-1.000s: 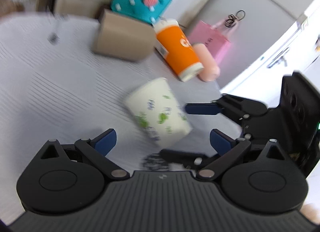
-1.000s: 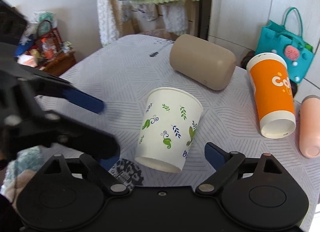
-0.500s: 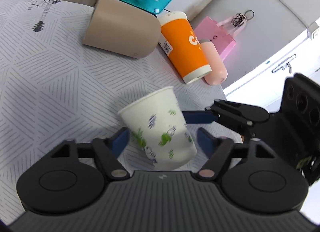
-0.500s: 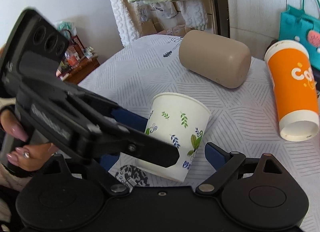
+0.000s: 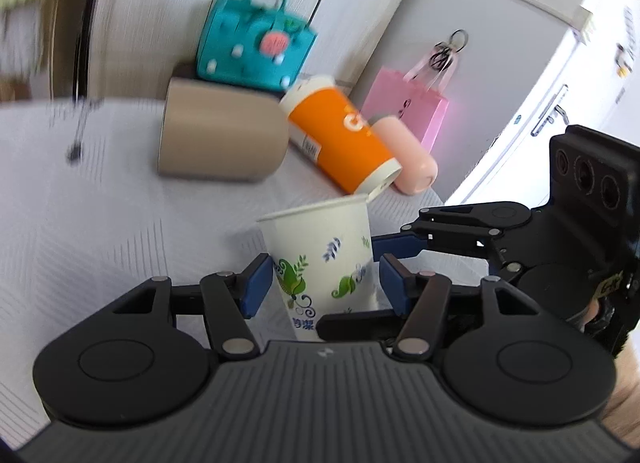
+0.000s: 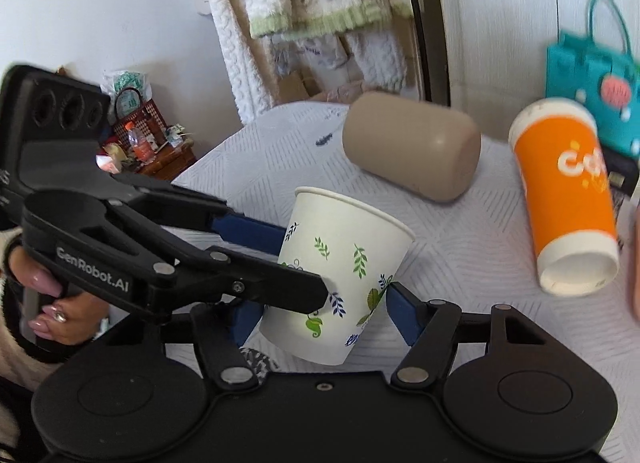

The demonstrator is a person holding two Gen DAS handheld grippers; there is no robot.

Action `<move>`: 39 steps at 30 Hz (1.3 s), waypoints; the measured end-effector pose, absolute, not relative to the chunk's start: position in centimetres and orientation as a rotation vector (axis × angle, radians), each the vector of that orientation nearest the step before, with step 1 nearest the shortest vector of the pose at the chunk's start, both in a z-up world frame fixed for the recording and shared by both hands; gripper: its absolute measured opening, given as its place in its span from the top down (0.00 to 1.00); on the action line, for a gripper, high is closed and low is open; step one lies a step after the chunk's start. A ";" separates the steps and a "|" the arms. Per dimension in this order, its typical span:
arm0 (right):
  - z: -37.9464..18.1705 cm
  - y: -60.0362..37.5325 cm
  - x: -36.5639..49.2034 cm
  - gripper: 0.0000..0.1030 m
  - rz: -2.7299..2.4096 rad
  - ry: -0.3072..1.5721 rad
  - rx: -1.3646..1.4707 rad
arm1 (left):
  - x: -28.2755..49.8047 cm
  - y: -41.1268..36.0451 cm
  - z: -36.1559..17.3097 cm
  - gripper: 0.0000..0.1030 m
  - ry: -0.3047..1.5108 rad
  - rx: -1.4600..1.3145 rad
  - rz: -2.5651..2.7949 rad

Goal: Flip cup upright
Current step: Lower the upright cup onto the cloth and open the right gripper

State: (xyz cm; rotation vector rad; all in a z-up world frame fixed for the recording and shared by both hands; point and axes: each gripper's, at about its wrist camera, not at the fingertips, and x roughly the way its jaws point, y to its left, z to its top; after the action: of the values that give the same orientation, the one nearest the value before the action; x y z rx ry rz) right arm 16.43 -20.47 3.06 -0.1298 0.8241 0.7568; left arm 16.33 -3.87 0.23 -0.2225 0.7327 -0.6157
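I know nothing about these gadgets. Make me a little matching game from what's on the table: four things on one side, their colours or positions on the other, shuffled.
Things:
1. leaf-print paper cup
2. orange cup
3. beige cup
4. handbag

Descriptions:
A. teal, standing behind the table
B. lying on its side, white rim toward the right wrist camera
C. between both claws, wide end up
D. plain, lying on its side

Pairs: 1-C, 2-B, 3-D, 4-A
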 end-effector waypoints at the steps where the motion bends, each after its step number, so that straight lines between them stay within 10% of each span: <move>1: 3.0 -20.2 16.1 0.30 0.743 0.797 -0.157 | 16.0 -3.9 0.4 0.44 0.706 -0.208 -0.621; 18: 1.2 -17.1 13.7 0.31 0.599 0.447 -0.496 | 14.5 -4.8 -0.2 0.44 0.542 -0.013 -0.540; 39: 2.5 -19.4 11.6 0.21 0.538 0.523 -0.321 | 11.7 -3.1 0.6 0.31 0.593 -0.082 -0.472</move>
State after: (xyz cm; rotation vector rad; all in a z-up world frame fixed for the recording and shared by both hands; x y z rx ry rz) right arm 11.59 -19.40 2.49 -0.3207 0.5232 0.5378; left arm 11.65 -3.07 0.63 -0.0816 0.5932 -0.4718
